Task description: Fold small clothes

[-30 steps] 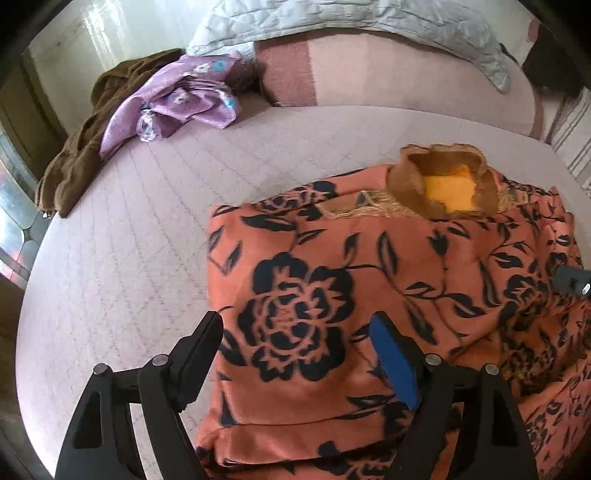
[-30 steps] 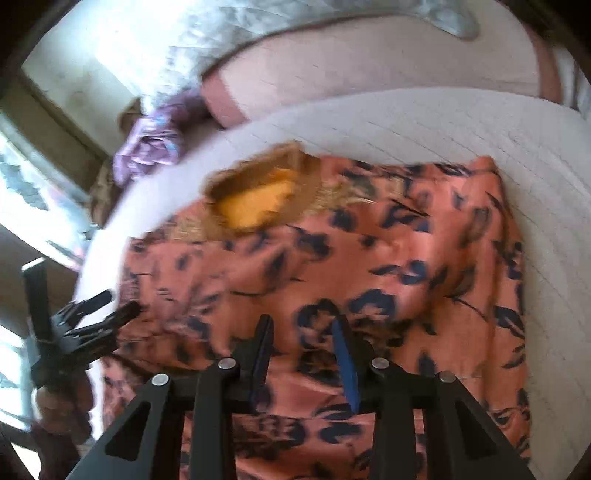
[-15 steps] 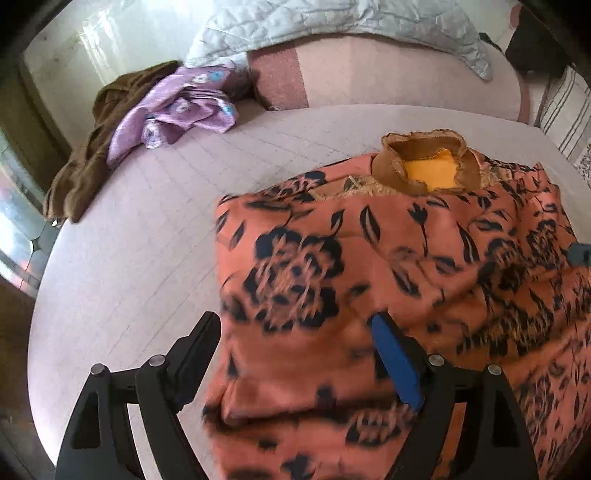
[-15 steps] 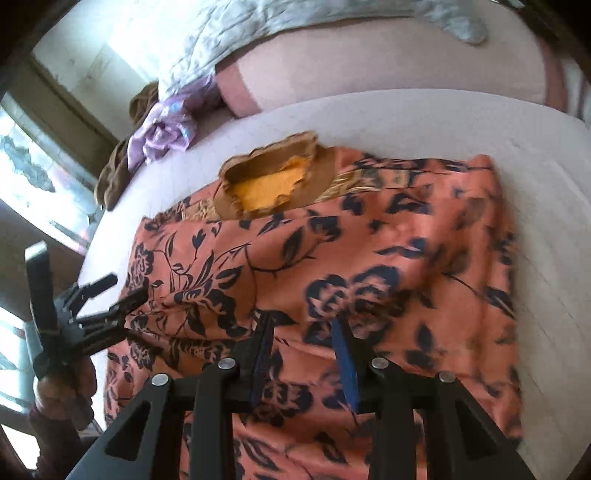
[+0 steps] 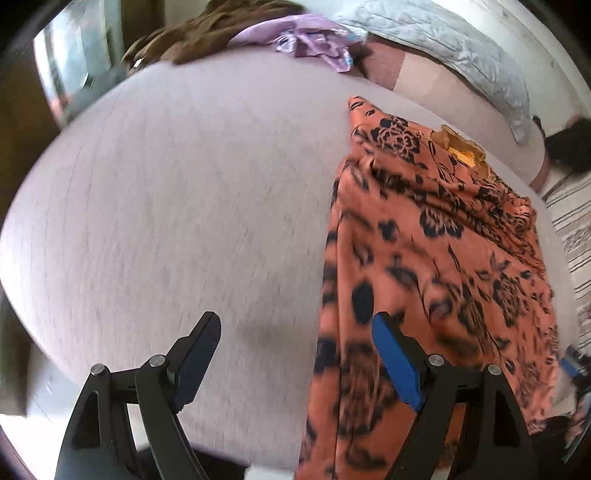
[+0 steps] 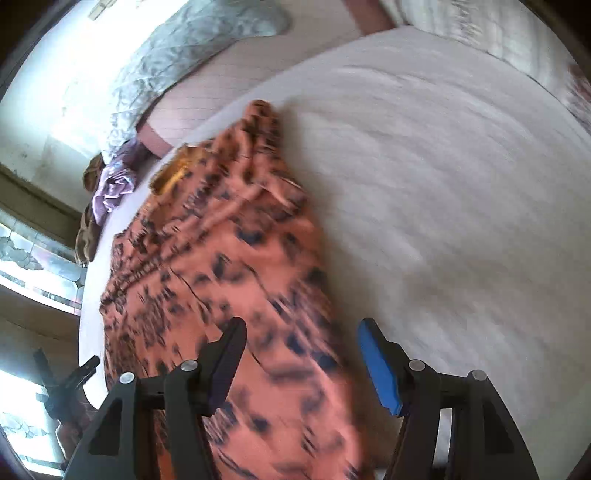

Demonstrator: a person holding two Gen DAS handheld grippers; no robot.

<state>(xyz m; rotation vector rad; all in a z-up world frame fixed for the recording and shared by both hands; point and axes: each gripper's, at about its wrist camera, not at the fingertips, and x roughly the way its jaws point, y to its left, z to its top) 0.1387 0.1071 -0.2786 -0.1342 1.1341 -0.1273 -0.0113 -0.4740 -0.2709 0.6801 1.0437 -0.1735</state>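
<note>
An orange garment with a dark floral print lies folded lengthwise on the pale bed, its brown collar at the far end. My left gripper is open and empty, over the bed at the garment's left edge. In the right wrist view the garment lies on the left. My right gripper is open and empty above the garment's near right edge. The left gripper also shows in the right wrist view. Both views are motion-blurred.
A purple garment and a brown one lie bunched at the bed's far edge. A grey quilted blanket lies over the pink headboard cushion. A striped cloth is at the right. A window is at the left.
Both grippers have swung outward: the left one leftward off the garment, the right one rightward. The right gripper's jaws have opened wider. The garment now looks narrower, folded lengthwise.
</note>
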